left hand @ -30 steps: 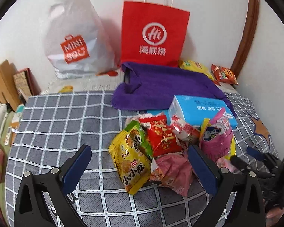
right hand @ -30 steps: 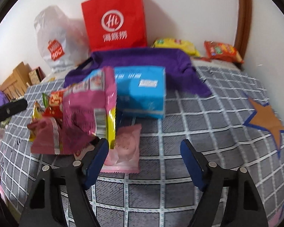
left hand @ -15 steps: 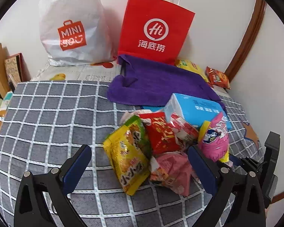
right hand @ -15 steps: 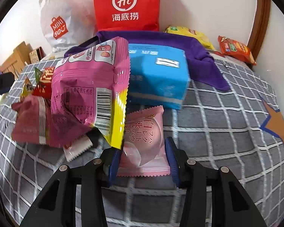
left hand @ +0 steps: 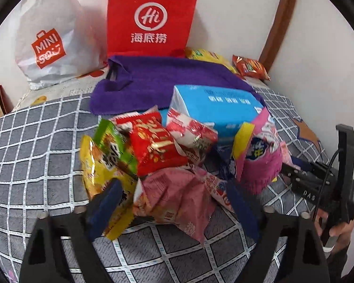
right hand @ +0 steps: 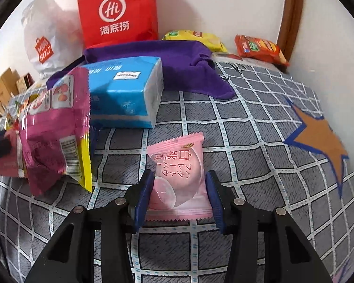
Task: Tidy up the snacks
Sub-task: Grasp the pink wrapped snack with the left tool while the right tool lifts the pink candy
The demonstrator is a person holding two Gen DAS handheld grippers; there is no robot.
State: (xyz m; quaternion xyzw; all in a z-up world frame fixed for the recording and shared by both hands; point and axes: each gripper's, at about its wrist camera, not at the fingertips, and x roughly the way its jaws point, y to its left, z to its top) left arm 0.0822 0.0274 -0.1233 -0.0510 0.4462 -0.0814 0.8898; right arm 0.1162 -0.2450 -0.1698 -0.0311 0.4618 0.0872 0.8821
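Note:
A pile of snack packets lies on the checked bedspread: yellow (left hand: 94,172), green (left hand: 113,146), red (left hand: 153,146) and a crumpled dusty-pink packet (left hand: 174,200). My left gripper (left hand: 172,210) straddles the dusty-pink packet, jaws closing, with small gaps still showing at both pads. A magenta packet (right hand: 54,129) leans at the pile's right edge. My right gripper (right hand: 178,195) is shut on a pale pink packet (right hand: 177,165), its pads against the two sides. In the left wrist view a hand holds the right gripper's body (left hand: 318,179) at the far right.
A blue tissue pack (left hand: 214,106) sits behind the pile on a purple cloth bag (left hand: 162,77). A red paper bag (left hand: 151,18) and a white plastic bag (left hand: 49,37) stand against the wall. Yellow (right hand: 195,37) and orange (right hand: 259,47) packets lie at the back right.
The left gripper came down onto the pile and its jaws narrowed around the dusty-pink packet. The right gripper closed on the pale pink packet, which now lies apart from the magenta packet.

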